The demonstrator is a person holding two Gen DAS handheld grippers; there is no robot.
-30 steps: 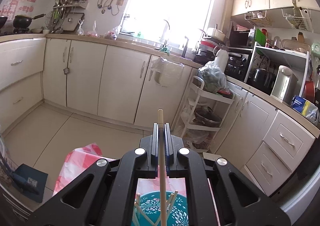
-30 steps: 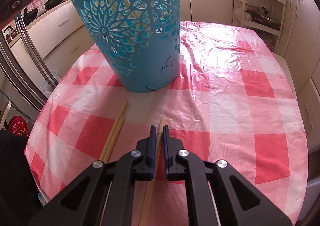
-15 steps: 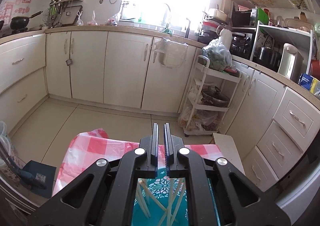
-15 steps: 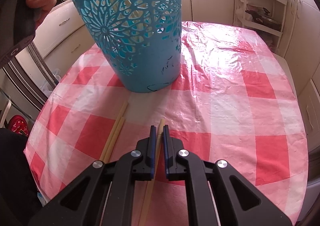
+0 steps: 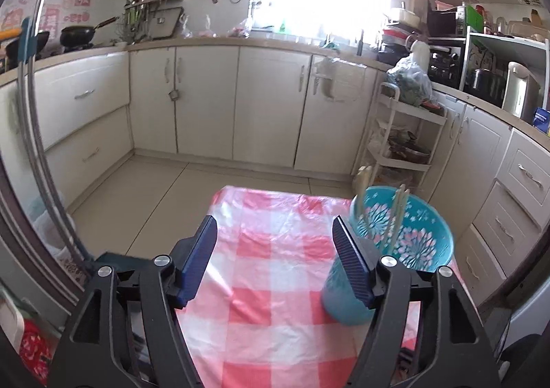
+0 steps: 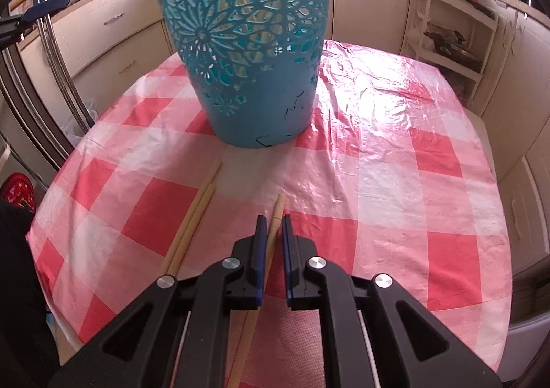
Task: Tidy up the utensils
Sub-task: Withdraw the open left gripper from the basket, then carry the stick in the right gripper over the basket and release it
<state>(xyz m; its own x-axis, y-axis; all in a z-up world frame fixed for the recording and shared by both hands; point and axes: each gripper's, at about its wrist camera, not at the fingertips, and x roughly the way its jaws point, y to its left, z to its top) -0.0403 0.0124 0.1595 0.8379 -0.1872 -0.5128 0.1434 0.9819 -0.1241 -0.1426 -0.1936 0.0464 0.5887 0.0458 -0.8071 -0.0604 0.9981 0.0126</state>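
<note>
A teal cut-out basket point(image 6: 247, 44) stands on the red-and-white checked tablecloth point(image 6: 395, 154); it also shows in the left wrist view point(image 5: 405, 243) with several wooden chopsticks point(image 5: 395, 216) standing in it. My left gripper point(image 5: 275, 250) is wide open and empty, above the table to the left of the basket. My right gripper point(image 6: 273, 226) is shut on a single chopstick point(image 6: 276, 212) low over the cloth in front of the basket. Two more chopsticks point(image 6: 194, 216) lie side by side on the cloth to its left.
The table's far edge point(image 5: 275, 192) drops to a tiled floor with cream cabinets behind. A white trolley rack point(image 5: 402, 143) stands by the right-hand counter. A metal chair frame point(image 6: 55, 54) rises left of the table.
My left gripper let a chopstick go into the basket, opened wide and swung away to the left of the basket. My right gripper stayed shut on its chopstick with little movement.
</note>
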